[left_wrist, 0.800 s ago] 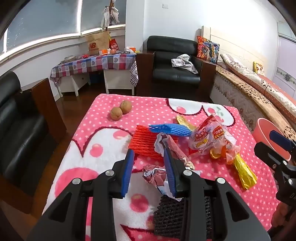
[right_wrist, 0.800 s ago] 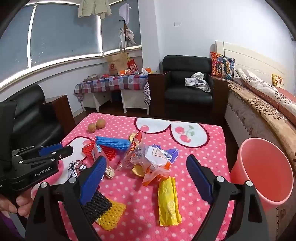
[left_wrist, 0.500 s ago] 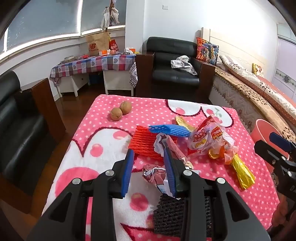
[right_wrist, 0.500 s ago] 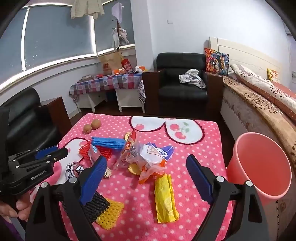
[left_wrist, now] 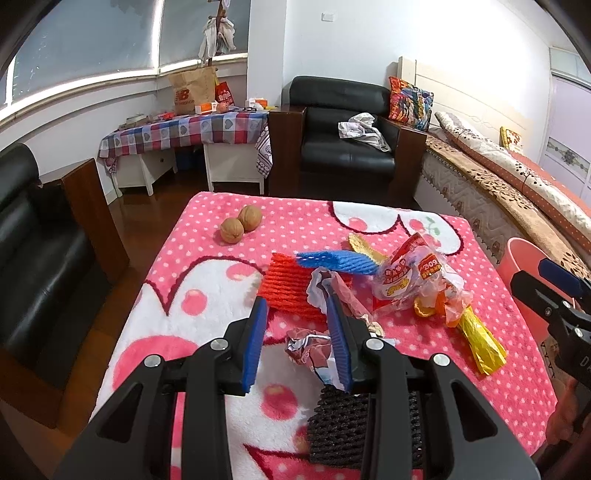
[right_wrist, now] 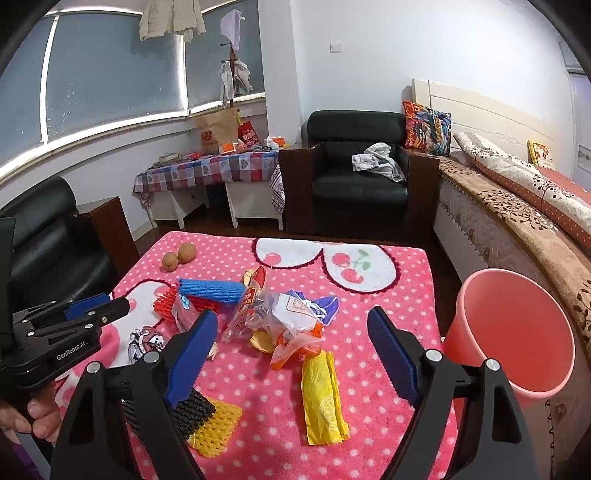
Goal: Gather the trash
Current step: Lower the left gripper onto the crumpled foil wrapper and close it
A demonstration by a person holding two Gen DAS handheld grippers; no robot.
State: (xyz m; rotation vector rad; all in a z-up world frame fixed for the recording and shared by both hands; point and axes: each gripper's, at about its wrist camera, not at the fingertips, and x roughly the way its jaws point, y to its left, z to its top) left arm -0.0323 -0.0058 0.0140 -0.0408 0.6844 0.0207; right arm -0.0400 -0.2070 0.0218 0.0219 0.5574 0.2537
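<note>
Trash (right_wrist: 280, 325) lies heaped mid-surface on the pink dotted blanket (right_wrist: 388, 295). The left gripper (left_wrist: 295, 314) tilts down over the red net (left_wrist: 284, 291), jaws partly apart with nothing between them. The right gripper (right_wrist: 291, 332) tilts down with jaws wide and nothing held. Only the right view shows the bin's (right_wrist: 513, 332) open mouth, just off the right edge, and the yellow net (right_wrist: 218, 424). The blanket near the walnuts (left_wrist: 240, 223) is bare.

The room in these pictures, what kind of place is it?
Most likely a lived-in home, a bedroom with a sitting corner: a made bed along the wall, a black armchair, and clothes hanging by the window.
</note>
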